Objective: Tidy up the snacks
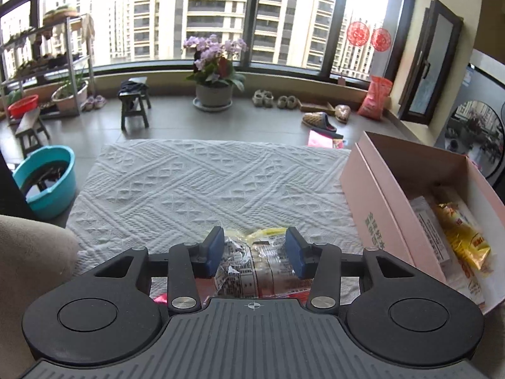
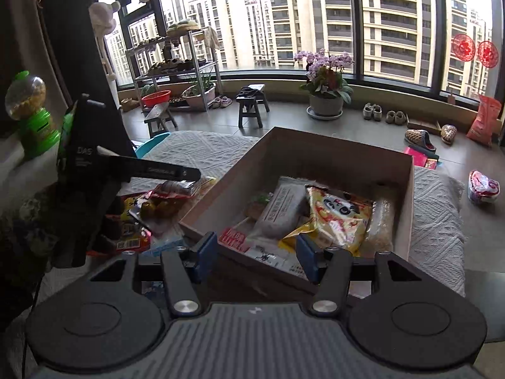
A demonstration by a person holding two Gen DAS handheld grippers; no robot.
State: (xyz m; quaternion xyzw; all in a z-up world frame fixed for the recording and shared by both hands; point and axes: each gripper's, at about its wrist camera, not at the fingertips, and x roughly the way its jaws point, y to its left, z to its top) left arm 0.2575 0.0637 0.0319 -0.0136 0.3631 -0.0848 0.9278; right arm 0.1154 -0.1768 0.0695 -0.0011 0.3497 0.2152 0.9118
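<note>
The left gripper (image 1: 255, 252) clamps a clear snack packet (image 1: 252, 265) for the box (image 1: 378, 221); the right gripper (image 2: 256, 257) waits apart above it.

"DAS" legible on black left gripper (image 2: 94, 164) body; Chinese print on pink box (image 1: 378, 208) wall, unreadable.

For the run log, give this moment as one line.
left hand-held gripper: around clear snack pack | right hand-held gripper: open, at box | box: partly filled

Left claw (image 1: 255, 254) grips something between its fingers; right claw (image 2: 255, 257) gapes wide.
</note>
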